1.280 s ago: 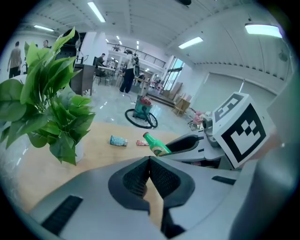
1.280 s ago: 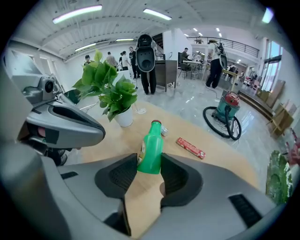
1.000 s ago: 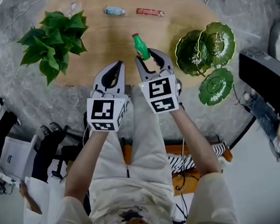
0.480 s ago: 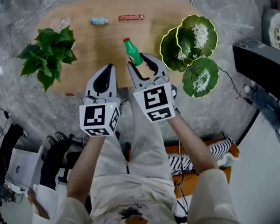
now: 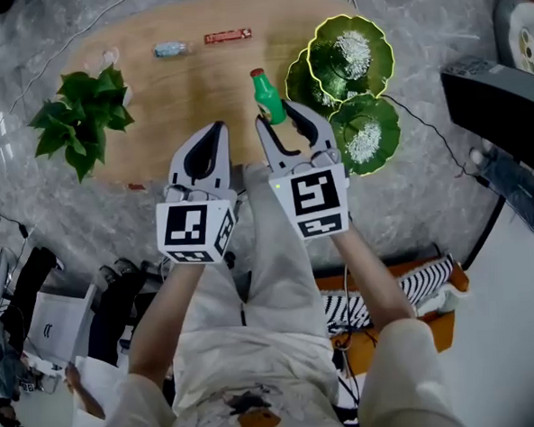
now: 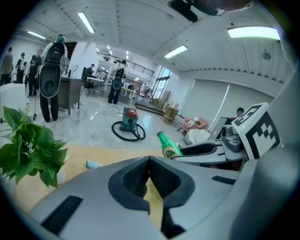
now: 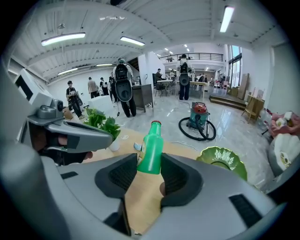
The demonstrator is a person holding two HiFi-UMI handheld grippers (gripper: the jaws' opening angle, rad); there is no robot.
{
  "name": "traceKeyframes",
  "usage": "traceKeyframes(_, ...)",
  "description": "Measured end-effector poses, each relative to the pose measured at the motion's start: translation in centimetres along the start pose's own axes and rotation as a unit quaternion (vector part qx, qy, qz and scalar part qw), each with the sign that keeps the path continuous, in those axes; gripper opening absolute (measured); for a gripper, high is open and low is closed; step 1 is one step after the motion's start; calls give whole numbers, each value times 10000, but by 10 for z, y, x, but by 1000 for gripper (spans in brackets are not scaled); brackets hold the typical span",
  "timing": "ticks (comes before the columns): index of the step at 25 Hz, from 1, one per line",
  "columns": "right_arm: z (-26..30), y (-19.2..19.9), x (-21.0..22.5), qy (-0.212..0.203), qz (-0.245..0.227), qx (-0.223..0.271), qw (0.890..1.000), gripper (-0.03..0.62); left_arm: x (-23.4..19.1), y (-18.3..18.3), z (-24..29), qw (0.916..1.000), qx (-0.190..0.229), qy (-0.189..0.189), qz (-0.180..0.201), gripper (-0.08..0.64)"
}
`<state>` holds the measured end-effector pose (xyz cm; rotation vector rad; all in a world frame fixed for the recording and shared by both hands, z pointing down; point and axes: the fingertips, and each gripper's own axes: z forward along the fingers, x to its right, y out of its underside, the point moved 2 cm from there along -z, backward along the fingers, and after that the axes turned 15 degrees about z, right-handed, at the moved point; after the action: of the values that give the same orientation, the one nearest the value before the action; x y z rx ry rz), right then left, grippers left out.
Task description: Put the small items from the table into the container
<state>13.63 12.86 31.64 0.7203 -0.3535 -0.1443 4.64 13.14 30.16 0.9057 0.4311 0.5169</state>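
Over the wooden table (image 5: pixel 197 95), one bottle in hand
Right gripper (image 5: pixel 282 121) is clamped on the green bottle (image 5: pixel 267 95), just beside the green leaf-shaped dishes (image 5: pixel 330 69), which look empty; left gripper (image 5: pixel 215 130) has its jaws together on nothing. A blue packet (image 5: pixel 170 50) and red bar (image 5: pixel 227 36) lie uncollected at the far edge

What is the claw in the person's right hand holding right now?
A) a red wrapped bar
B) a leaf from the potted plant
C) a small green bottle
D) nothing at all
C: in the right gripper view, the right gripper has its jaws pressed on both sides of the green bottle.
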Motion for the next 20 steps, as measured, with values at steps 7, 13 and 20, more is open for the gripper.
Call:
traceKeyframes(7,-32,1,34,300,251,201,9990,156,32,-5,11,9995,-39,253,164,0)
traceKeyframes(13,-52,8,66,555,441,301,9970,156,54,-8,25,9988,-93,403,266,0)
traceKeyframes(20,-75,21,95,761,701,299,9942,158,83,-15,42,9971,-129,594,448,0)
